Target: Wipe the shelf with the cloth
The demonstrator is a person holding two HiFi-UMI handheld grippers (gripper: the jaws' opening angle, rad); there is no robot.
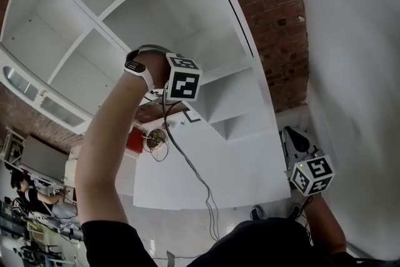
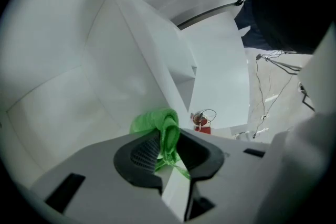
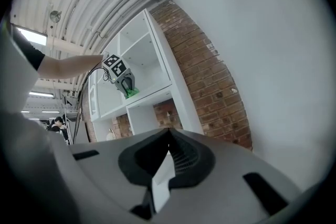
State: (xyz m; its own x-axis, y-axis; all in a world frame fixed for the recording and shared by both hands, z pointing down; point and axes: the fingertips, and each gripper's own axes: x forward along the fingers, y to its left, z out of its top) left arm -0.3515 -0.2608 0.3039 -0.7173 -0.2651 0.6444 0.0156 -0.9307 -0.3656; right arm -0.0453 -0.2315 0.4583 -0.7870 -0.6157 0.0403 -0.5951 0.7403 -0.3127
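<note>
A white shelf unit [image 1: 169,9] with open compartments stands against a brick wall. My left gripper [image 2: 167,136] is raised into one compartment, shut on a bunched green cloth [image 2: 160,122] that sticks out past the jaws, close to the white inner panel [image 2: 105,71]. From the right gripper view, the left gripper [image 3: 126,85] presses the cloth [image 3: 131,93] down on a shelf board [image 3: 149,93]. In the head view its marker cube [image 1: 182,78] hides the cloth. My right gripper [image 3: 169,135] hangs low at the right [image 1: 299,148], shut and empty, away from the shelf.
The brick wall [image 1: 275,22] runs along the shelf's right side, with a plain white wall [image 1: 356,72] beyond it. A cable [image 1: 194,175] hangs down from the left gripper. A red object with a coiled wire [image 2: 200,122] sits below. A person [image 1: 28,194] stands far off at the left.
</note>
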